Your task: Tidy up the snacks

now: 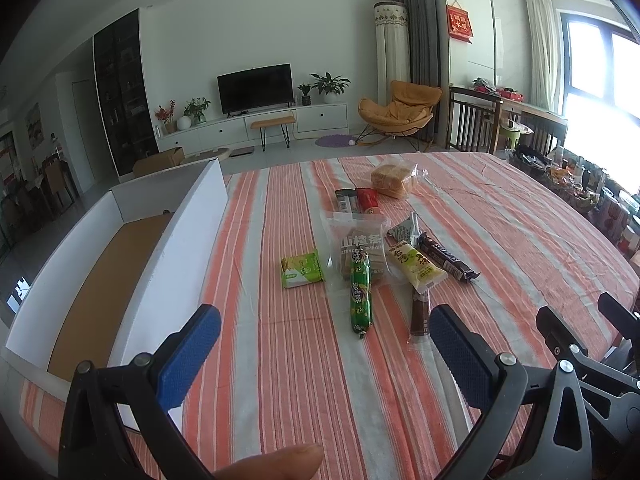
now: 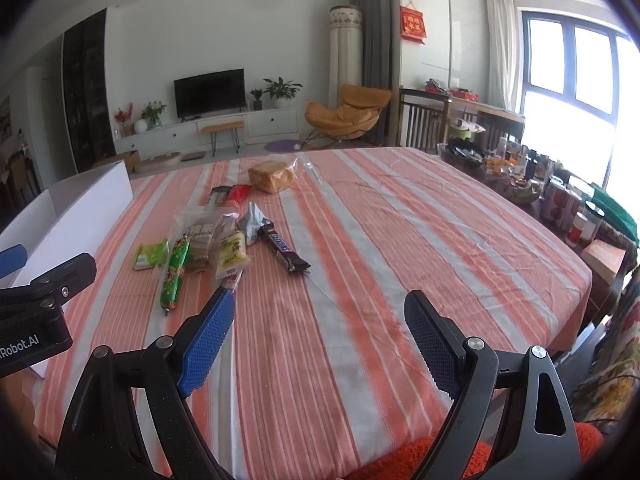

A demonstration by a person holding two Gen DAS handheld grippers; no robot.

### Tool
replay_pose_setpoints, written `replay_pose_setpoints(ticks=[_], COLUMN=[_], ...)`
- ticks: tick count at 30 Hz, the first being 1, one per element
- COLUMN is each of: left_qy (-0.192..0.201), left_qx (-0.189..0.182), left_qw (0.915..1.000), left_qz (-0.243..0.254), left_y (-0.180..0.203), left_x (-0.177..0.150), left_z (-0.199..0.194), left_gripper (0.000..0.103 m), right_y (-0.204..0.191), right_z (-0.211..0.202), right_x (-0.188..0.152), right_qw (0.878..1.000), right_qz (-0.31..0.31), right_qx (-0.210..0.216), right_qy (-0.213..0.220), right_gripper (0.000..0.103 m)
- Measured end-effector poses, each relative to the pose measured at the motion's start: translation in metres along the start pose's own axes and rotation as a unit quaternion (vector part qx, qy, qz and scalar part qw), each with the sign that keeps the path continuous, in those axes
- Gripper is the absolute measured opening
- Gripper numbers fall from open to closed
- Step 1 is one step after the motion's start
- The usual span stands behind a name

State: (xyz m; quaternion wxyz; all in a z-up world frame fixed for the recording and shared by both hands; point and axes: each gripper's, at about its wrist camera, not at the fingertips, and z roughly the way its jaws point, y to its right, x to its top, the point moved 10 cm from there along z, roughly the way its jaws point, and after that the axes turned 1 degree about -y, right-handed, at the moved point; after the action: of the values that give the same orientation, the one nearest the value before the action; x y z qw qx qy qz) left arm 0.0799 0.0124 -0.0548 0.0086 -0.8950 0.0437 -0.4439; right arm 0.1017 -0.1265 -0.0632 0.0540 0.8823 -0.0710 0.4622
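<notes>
Several snacks lie in a loose pile on the striped tablecloth (image 1: pixel 280 360): a green sausage (image 1: pixel 360 292), a small green packet (image 1: pixel 302 269), a clear hawthorn bag (image 1: pixel 358 240), a yellow-green bar (image 1: pixel 416 266), a Snickers bar (image 1: pixel 446 258), a brown stick (image 1: pixel 420 314) and bagged bread (image 1: pixel 392 180). A white open box (image 1: pixel 104 252) stands at the left. My left gripper (image 1: pixel 326 354) is open and empty, just short of the pile. My right gripper (image 2: pixel 320 340) is open and empty, to the right of the sausage (image 2: pixel 174 276) and Snickers bar (image 2: pixel 282 249).
Baskets, cans and jars (image 2: pixel 520 184) crowd the table's far right edge. The box's white wall (image 2: pixel 76 220) rises at the left. The left gripper's body (image 2: pixel 36 312) sits close at the left of the right wrist view. Bare striped cloth (image 2: pixel 400 240) spans the right.
</notes>
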Motion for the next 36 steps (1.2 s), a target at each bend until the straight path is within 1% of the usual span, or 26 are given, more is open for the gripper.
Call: replay_pose_setpoints(ticks=[36], left_qy=[0.0], left_qx=[-0.002], left_qw=[1.0], left_qz=[-0.001], left_y=[-0.0018], left_x=[0.0005], left_z=[-0.0024], left_gripper=[0.103], right_y=[-0.0019], right_z=[0.0017], right_x=[-0.003], right_qw=[1.0], right_qz=[-0.001], right_qx=[0.0], right_qy=[-0.002], right_gripper=[0.089])
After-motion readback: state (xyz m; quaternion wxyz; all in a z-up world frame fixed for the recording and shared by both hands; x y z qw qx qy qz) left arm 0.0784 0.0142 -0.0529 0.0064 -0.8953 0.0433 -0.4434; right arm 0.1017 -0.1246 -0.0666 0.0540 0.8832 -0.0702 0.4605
